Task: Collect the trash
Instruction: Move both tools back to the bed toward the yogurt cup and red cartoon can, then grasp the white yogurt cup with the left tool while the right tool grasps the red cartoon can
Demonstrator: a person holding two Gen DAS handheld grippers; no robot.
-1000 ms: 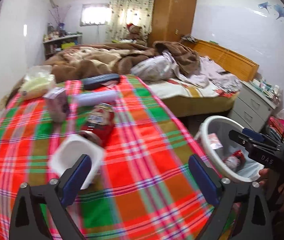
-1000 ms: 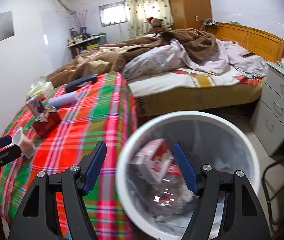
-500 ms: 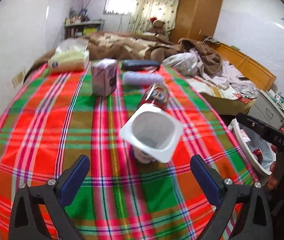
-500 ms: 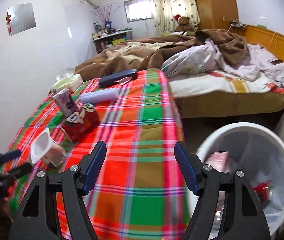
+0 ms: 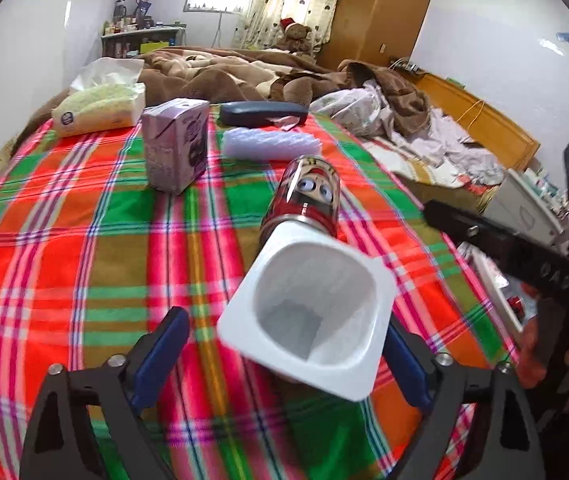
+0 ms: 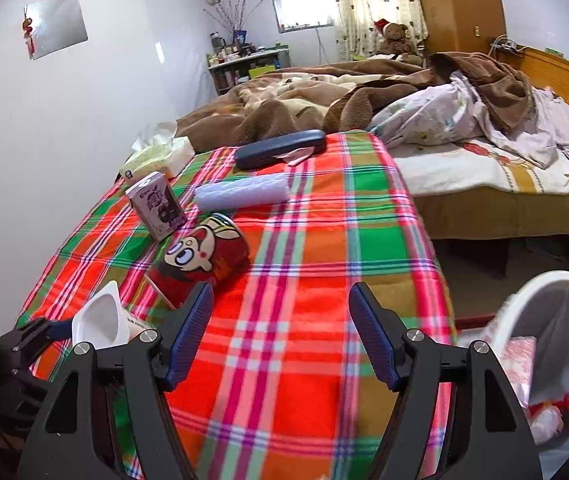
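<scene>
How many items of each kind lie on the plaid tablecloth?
White yogurt cup: 1
Red cartoon can: 1
Purple drink carton: 1
White foam roll: 1
Dark glasses case: 1
Tissue pack: 1
Total: 6

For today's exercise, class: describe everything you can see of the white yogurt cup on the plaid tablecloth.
The white yogurt cup looks like thin plastic, with a squarish flanged rim, rounded corners and tapering walls. Its lid is off and it appears empty. It tilts, mouth up and toward the left wrist camera, on the plaid tablecloth, just in front of the red cartoon can. The left gripper, whose jaws have just been closing, straddles it; whether a pad touches it cannot be told.
</scene>
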